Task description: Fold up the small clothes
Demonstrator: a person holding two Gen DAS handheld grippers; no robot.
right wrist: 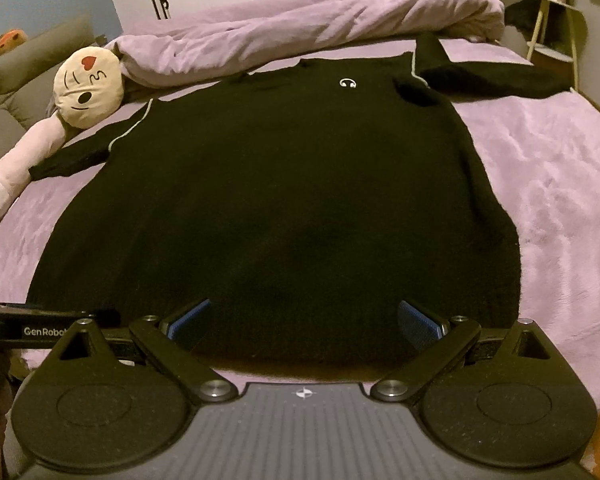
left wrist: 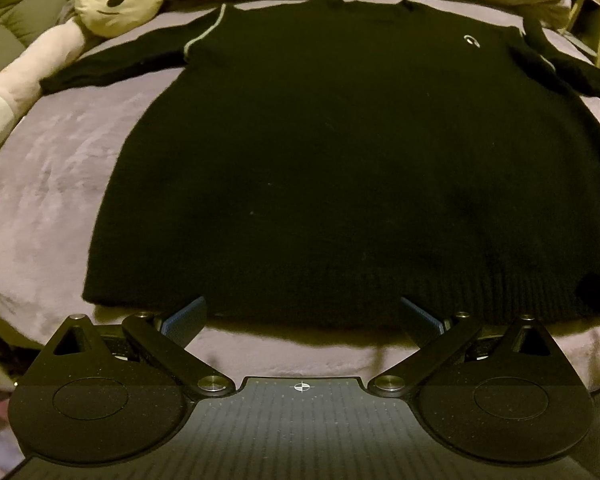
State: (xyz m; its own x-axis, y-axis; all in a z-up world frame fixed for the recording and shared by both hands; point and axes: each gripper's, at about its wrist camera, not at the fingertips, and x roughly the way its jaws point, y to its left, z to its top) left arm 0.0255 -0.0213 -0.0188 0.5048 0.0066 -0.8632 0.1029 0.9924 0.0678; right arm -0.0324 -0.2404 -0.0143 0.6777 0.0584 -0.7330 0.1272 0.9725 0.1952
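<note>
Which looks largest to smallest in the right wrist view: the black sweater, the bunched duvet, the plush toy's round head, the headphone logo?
1. black sweater
2. bunched duvet, though it lies farther back, so its true size is unsure
3. plush toy's round head
4. headphone logo

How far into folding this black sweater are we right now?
Done: the black sweater lies spread flat, front up, on the purple bedspread, both sleeves out to the sides. In hand: nothing; the left gripper and right gripper are both open at the hem, gripping no fabric. Left: every fold, since no sleeve or hem is turned over yet. The plush toy sits by one sleeve.
</note>
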